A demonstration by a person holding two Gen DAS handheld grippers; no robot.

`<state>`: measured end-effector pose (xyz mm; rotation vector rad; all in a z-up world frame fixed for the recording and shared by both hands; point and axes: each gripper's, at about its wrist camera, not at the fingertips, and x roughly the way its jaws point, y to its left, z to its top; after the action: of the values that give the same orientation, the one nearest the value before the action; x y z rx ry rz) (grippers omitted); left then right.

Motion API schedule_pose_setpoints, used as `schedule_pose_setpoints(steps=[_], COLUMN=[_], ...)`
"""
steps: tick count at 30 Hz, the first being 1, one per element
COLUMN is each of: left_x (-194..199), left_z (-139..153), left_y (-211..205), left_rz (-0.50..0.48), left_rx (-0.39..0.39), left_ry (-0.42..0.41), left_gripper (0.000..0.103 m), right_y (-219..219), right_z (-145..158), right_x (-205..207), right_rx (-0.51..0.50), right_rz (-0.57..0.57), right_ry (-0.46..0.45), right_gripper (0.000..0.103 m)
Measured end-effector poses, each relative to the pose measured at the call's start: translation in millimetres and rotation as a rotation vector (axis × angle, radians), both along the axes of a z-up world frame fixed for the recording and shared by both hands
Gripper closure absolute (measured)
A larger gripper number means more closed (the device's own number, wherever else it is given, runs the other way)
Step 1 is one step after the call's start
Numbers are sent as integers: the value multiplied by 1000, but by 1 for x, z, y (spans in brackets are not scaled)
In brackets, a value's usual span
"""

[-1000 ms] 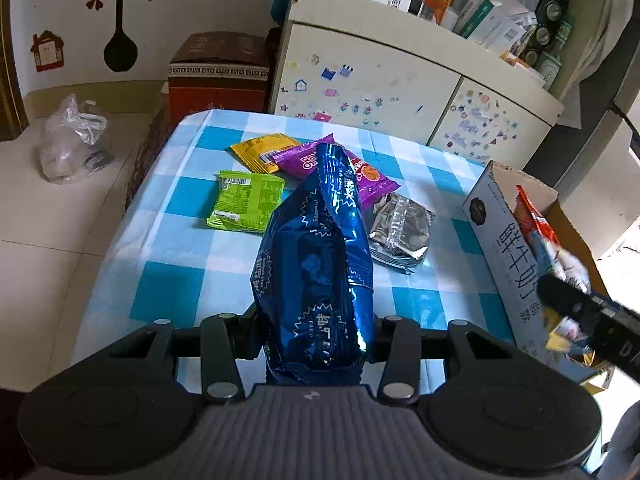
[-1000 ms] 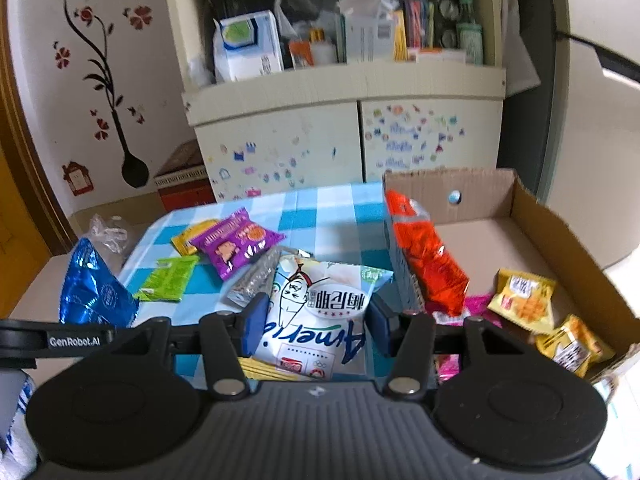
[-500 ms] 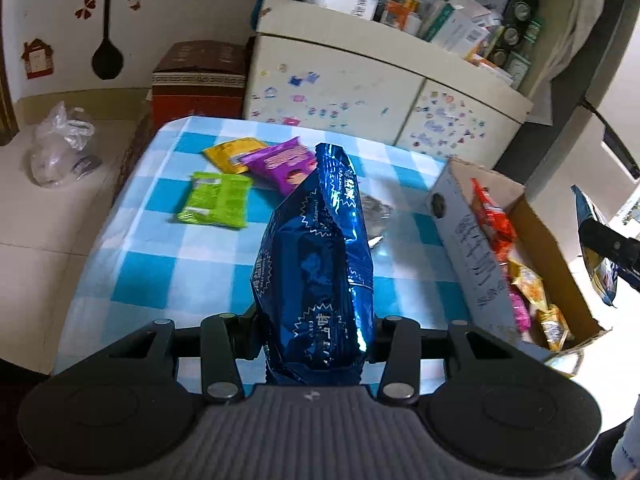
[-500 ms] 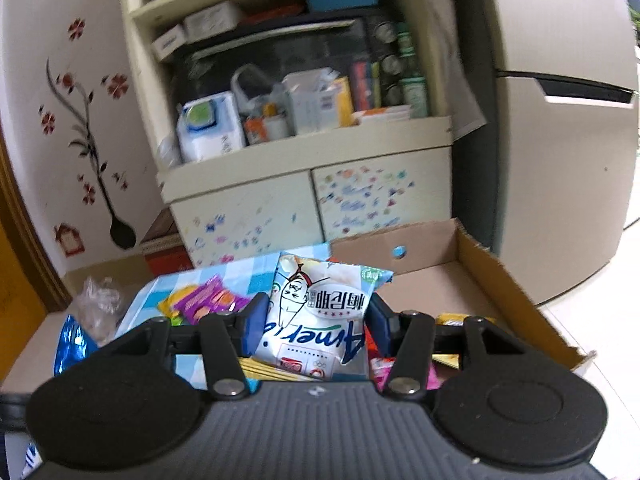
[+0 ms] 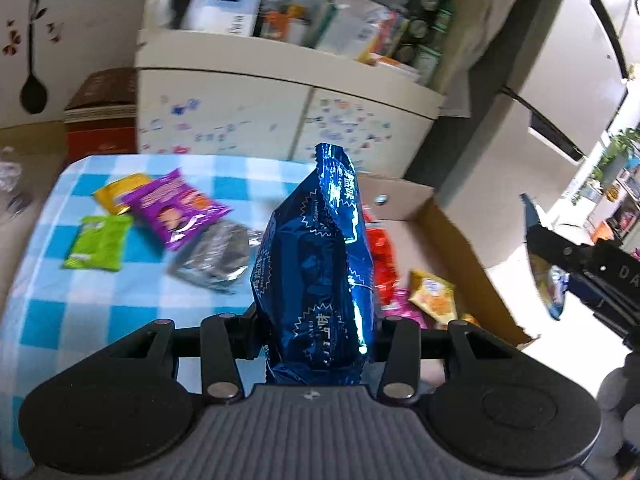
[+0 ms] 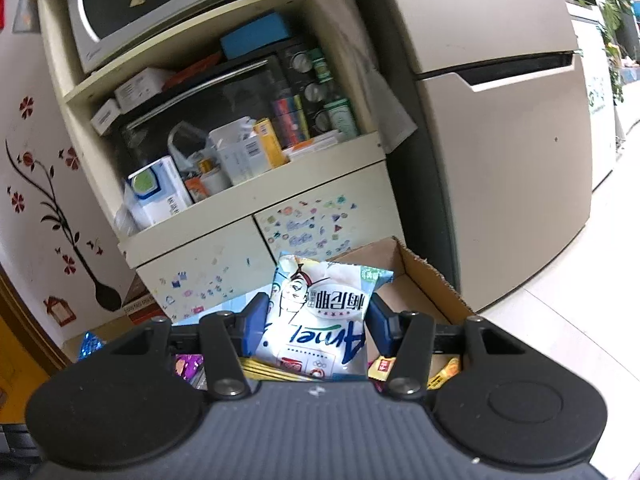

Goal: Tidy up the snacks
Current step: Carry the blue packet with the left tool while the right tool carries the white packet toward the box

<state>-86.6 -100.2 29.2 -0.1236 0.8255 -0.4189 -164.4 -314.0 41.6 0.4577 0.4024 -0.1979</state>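
Checked tablecloth under you, your left gripper clamps the blue bag upright, right gripper squeezes the white bag, box just ahead.

Home kitchen: microwave on cluttered shelf unit, fridge, flower wall decals, checked tablecloth.

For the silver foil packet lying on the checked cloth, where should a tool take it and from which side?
Judging from the left wrist view, the silver foil packet lies flat on the checked tablecloth, so a top-down pinch would likely slip. Better to take a crimped end seam, probably the near one, coming in low from the near, open side. The purple packet crowds its far corner.
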Motion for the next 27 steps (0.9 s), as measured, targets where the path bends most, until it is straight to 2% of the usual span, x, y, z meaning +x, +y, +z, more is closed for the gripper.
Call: schedule_pose_setpoints(steps=[11, 23, 25, 26, 27], left_x=[10, 33, 36, 38, 39], left_z=[11, 0, -1, -1, -1], left_y=[-59, -116, -123, -126, -129], left_rz=[-93, -161, -172, -176, -179], left_rx=[1, -16, -10, -6, -1], left_ry=[-27, 30, 27, 19, 13], left_gripper=[54, 53, 52, 49, 41], right_y=[-25, -59, -62, -63, -66], right_z=[7, 2, -1, -2, -4], right_x=[4, 32, 37, 41, 43], right_rx=[13, 58, 62, 66, 74], right_rz=[-29, -45, -50, -53, -53], right_ry=[-20, 17, 30, 37, 43], right_gripper=[50, 50, 50, 50, 49])
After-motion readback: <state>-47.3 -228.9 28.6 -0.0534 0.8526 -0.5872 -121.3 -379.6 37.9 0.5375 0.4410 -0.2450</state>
